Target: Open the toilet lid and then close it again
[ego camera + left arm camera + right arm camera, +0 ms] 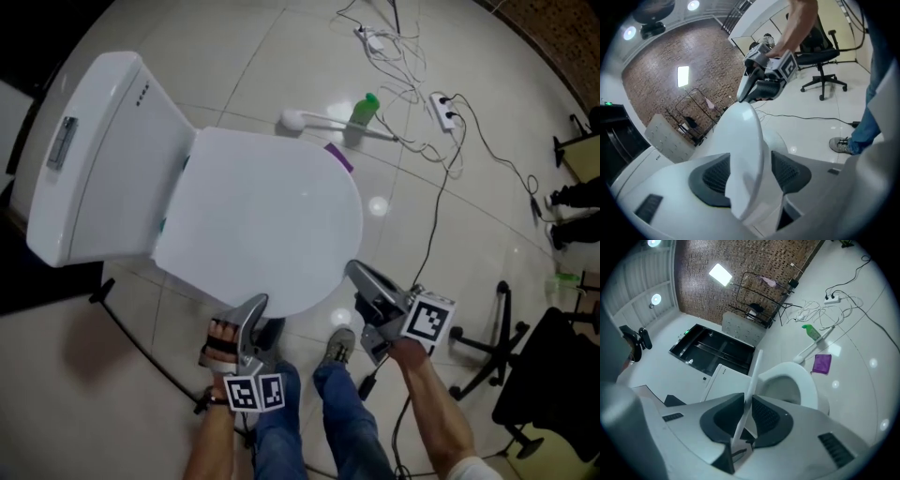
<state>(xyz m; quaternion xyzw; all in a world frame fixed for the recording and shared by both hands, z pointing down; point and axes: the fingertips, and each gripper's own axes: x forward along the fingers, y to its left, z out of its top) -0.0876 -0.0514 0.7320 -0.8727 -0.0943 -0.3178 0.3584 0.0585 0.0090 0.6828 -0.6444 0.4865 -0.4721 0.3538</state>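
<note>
Right gripper (354, 271) clamping lid (262, 216) edge, left gripper (257, 304) astride — seemingly loose

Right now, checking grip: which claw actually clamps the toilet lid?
The right claw: it pinches the lid; the left claw stands open around it.

No words, brands or numbers can be read anywhere. The only signs are black-and-white square markers: two on the cube (255, 392) of the left gripper (258, 307) and one on the cube (431, 321) of the right gripper (356, 272). A green lit sign (605, 103) on the dark wall is too small to read.
</note>
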